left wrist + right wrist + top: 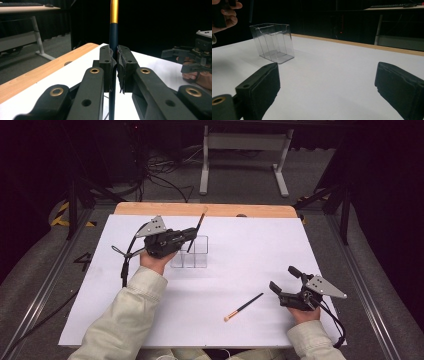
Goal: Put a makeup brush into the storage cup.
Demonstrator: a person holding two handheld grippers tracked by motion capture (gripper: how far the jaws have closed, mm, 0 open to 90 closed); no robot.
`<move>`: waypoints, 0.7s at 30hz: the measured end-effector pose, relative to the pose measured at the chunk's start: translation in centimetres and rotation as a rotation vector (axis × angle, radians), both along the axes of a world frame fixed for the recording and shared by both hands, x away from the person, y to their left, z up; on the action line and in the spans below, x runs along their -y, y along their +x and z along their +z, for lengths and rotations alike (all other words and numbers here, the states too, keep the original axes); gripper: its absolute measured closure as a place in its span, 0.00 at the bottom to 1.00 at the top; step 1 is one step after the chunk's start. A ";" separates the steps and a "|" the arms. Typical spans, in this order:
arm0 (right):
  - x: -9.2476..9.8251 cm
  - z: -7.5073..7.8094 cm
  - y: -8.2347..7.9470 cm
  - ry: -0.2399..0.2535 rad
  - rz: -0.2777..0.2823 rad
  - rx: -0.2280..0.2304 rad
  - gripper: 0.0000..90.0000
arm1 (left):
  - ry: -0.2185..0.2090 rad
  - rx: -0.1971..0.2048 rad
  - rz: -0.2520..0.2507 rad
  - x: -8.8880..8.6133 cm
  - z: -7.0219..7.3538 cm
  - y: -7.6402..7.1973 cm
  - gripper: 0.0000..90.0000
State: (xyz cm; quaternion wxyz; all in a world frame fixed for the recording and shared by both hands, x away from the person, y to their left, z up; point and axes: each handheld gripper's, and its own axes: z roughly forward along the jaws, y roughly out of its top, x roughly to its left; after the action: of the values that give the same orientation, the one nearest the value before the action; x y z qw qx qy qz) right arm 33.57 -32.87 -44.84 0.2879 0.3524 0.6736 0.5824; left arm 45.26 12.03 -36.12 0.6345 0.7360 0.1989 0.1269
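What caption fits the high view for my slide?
Left gripper holds a brush above a clear box; another brush lies near the open right gripper.

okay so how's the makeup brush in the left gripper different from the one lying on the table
The dark-handled makeup brush with a gold band is clamped between the shut left gripper and stands nearly upright above the clear plastic compartment organiser. The second slim dark brush with a pale tip lies flat and loose on the white table, ahead of the open right gripper, which touches nothing. Both are thin, dark-handled brushes.
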 end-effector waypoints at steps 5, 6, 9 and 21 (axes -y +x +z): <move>0.0 0.0 -0.1 0.000 0.004 -0.003 0.07 | -0.024 -0.012 0.011 -0.2 -0.6 0.7 0.92; 0.0 0.0 -0.1 0.000 0.005 -0.005 0.07 | -0.028 -0.016 0.012 -0.3 -0.6 0.8 0.92; 0.0 0.0 -0.1 -0.003 0.005 -0.007 0.07 | -0.033 -0.021 0.021 -0.3 -0.9 1.0 0.92; 0.0 0.0 -0.2 -0.004 0.009 -0.010 0.07 | -0.030 -0.041 0.055 -0.5 -2.0 2.0 0.92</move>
State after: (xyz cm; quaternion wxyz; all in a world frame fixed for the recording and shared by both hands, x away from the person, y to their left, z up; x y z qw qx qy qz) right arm 33.41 -32.87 -44.86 0.2826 0.3517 0.6779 0.5804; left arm 47.23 12.50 -38.09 0.6375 0.7231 0.2341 0.1263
